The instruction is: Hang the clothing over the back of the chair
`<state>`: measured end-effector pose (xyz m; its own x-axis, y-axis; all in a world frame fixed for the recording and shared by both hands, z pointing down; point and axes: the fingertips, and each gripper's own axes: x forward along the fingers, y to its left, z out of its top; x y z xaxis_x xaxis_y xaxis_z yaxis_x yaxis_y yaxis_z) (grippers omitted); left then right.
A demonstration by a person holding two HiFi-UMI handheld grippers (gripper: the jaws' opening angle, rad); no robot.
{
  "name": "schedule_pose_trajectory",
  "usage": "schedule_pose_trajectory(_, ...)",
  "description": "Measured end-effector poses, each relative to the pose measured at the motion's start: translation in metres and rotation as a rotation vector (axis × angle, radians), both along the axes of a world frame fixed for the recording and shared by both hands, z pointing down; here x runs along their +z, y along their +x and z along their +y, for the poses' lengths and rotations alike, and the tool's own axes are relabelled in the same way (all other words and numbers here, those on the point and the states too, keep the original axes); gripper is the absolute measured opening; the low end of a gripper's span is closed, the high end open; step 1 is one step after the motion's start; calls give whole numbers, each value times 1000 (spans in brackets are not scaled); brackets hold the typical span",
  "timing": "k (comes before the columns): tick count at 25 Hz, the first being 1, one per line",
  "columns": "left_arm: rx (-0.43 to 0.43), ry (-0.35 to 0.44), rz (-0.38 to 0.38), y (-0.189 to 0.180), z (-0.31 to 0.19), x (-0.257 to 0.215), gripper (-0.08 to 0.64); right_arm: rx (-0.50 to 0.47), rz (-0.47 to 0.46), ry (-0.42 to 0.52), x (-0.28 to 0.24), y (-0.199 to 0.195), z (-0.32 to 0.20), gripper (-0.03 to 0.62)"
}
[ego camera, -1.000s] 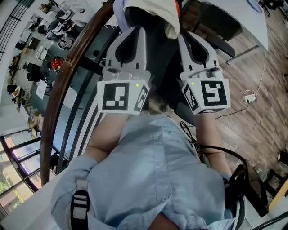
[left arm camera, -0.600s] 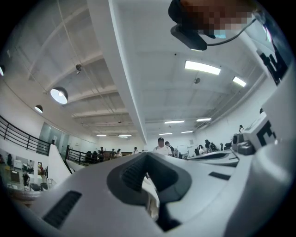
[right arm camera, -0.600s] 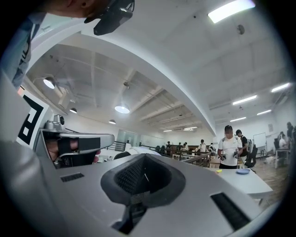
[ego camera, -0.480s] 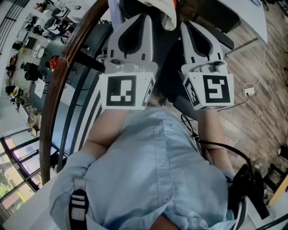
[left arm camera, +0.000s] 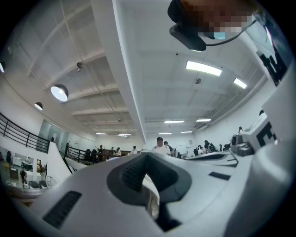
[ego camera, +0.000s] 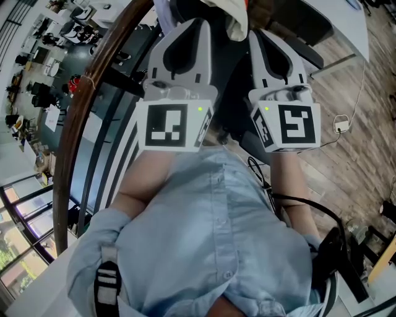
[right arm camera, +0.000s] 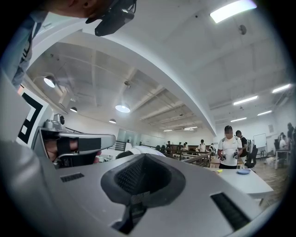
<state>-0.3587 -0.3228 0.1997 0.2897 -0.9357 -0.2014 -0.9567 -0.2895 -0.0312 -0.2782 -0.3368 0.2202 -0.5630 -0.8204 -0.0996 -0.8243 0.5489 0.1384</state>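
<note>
Wood floor (ego camera: 365,124) below, left gripper (left arm camera: 147,159) clamps pale clothing (left arm camera: 151,194).

The left gripper (ego camera: 193,26) and the right gripper (ego camera: 260,38) are side by side above the chair (ego camera: 228,80), with the clothing (ego camera: 234,13) at their tips. A railing (ego camera: 79,117) runs to the left of the chair, and the floor (ego camera: 356,164) lies at its right.

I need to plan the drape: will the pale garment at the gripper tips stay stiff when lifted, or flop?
Probably floppy: the garment lies in soft, bunched folds. Likely light too, since the left gripper, shut on a thin pinch of it, seems enough to hold it. It may sag and swing when raised.
</note>
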Motion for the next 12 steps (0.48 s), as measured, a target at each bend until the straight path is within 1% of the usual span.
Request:
schedule_pose_trajectory(4, 0, 16, -21, 0, -3, 2, 14, 0, 4, -5, 2, 1, -2, 12)
schedule_pose_trajectory(8, 3, -7, 8, 2, -4, 2, 14, 1, 10, -8, 3, 1, -3, 12)
schedule_pose_trajectory(12, 1, -9, -13, -3, -7, 9, 14, 2, 14, -10, 5, -2, -6, 12)
